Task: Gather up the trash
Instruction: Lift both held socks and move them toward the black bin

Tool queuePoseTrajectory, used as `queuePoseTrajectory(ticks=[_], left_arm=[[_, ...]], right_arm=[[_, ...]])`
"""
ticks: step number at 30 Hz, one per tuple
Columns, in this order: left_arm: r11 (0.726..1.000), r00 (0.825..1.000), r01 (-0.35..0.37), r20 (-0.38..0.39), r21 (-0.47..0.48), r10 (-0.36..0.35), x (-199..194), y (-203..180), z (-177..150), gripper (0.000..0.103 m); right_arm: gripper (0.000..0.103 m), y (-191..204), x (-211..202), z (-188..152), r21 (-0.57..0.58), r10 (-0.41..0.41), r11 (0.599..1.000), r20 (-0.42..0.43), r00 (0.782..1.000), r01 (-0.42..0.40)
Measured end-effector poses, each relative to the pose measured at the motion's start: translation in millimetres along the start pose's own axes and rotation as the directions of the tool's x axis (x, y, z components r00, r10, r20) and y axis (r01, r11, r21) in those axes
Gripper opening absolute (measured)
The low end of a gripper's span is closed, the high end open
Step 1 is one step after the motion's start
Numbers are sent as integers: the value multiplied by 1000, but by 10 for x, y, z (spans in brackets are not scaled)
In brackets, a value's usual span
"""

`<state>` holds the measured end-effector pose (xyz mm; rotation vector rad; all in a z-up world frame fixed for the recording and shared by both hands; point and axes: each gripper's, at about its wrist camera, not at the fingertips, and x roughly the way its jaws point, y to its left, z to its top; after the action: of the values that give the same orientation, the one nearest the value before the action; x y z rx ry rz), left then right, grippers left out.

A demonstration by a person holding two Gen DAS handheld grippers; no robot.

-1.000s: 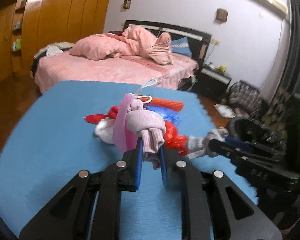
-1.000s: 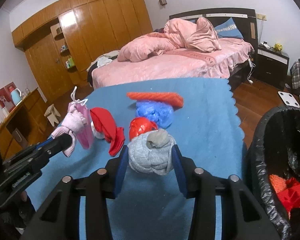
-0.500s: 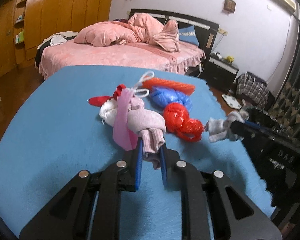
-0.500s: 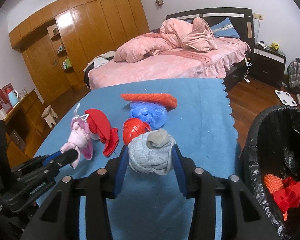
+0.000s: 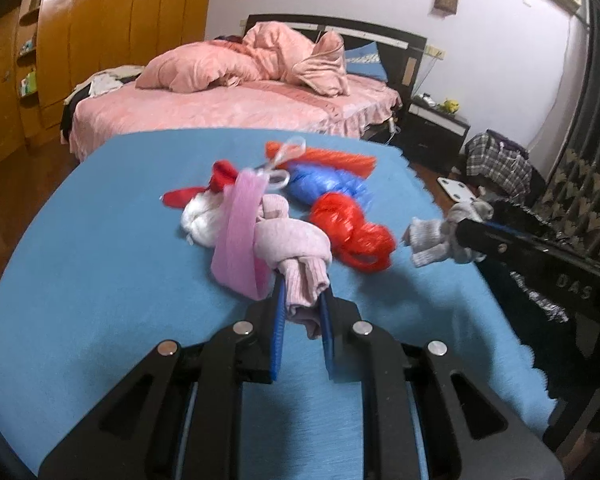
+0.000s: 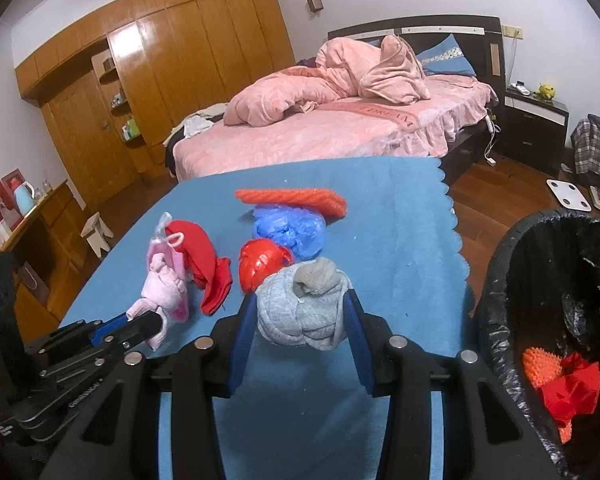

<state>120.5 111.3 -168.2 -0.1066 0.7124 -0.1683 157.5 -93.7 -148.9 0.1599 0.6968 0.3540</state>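
Now the left tongs [image 5: 302,312] are clamped on the tail of a knotted pink sock [image 5: 296,248], their blue pads pressed to either side of it, and a strip of pink mesh [image 5: 240,232] hangs against the sock's left side. The right tongs [image 6: 300,320] are clamped around a balled grey sock [image 6: 304,308], which sits between the two blue pads and is lifted above the blue bench [image 6: 400,248]. In the left wrist view the grey sock [image 5: 440,234] shows at the tip of the right tongs near the bench's right edge. Just beyond the pink sock, a white wad [image 5: 202,220] lies on the bench, touching the mesh strip, with a red cloth [image 5: 220,176] behind it. To the right of these lies a crumpled red plastic bag [image 5: 352,232], and a blue plastic bag [image 5: 328,184] sits just behind it, touching it. An orange mesh sleeve [image 5: 332,158] lies across the far side of the pile, against the blue bag. Right of the bench stands a bin lined with a black bag [image 6: 512,280], and inside it lie an orange spiky piece [image 6: 542,368] and a red scrap [image 6: 572,392]. Farther back, across a wooden floor [image 6: 512,176], stands a bed [image 6: 340,128] with pink covers, and wooden wardrobes [image 6: 180,60] fill the wall to its left.
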Motion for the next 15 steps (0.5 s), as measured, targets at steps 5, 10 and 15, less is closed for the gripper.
queuePoseTrajectory(ticks=[5,10,15], left_arm=[[998,998,53,17,19,-53,-72,-174,69,15],[995,996,88,17,40,-89,-95,-332,61,15],[992,993,111,28,68,-113,-101,-519,106,15]], right_arm=[[43,-103,-122,47,18,-14,1000,26,1000,14],[43,-243,-269,60,37,-37,999,49,998,35],[43,-398,-430,83,61,-65,996,72,995,61]])
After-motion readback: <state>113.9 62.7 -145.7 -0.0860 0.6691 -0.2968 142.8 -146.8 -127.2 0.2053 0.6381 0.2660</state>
